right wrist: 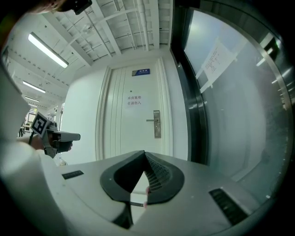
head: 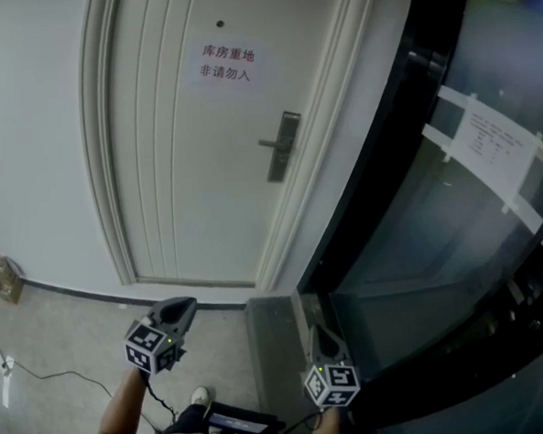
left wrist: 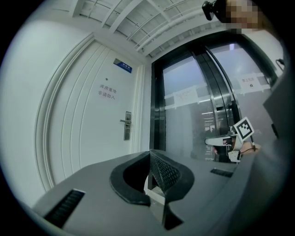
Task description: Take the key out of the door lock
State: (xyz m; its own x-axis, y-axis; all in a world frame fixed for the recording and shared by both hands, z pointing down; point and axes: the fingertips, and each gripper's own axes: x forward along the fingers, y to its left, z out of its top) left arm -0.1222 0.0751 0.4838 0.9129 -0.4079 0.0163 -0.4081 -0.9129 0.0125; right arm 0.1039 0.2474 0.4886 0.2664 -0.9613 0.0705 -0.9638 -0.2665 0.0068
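Head view dim, bluish cast. White door (head: 194, 143) evenly lit, no hard shadows. Glass wall (head: 455, 209) at 3 o'clock dark, faint reflections. Gripper views fisheye: black rim, bowed lines. Ceiling strip light (right wrist: 48, 50) at 10 o'clock, bright, slightly blown.

The door lock (head: 283, 147) is a narrow, upright, dark metal plate on the closed white door (head: 178, 190). It sits near the door's right edge, below and to the right of the printed notice (head: 226, 63). Its lever handle (head: 269, 144) sticks out level toward the door's middle. The key is too small to make out in any view.
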